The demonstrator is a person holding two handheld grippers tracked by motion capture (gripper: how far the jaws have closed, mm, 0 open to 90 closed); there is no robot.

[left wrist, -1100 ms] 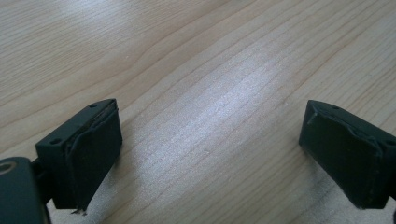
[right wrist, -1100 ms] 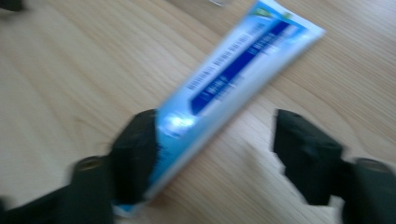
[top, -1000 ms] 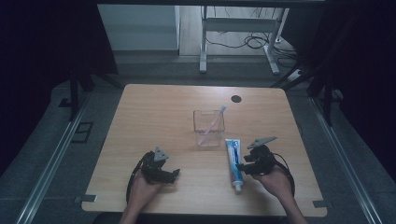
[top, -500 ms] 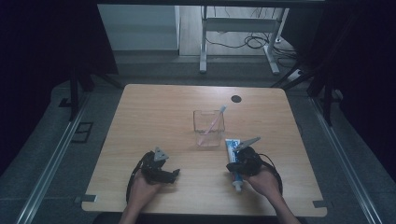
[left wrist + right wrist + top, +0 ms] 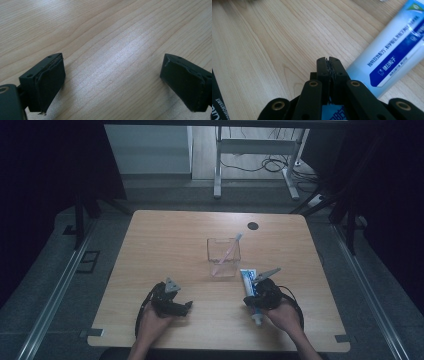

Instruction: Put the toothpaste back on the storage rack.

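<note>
Tabletop (image 5: 165, 245): wooden, we note a clear cup (image 5: 224, 257) near centre.
Right gripper (image 5: 328, 64): jaws just closed together, empty, beside toothpaste tube (image 5: 392, 53).
Left gripper (image 5: 112, 82): wide open, empty.

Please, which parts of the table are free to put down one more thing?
The table is bare on its far left, from the clear container to the left edge, and between the left gripper and the right gripper. It is crowded around the toothpaste tube.

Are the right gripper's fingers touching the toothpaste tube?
Cannot tell. In the right gripper view the fingers press together, empty; the toothpaste tube runs beside and under them, with neither contact nor gap plain.
</note>
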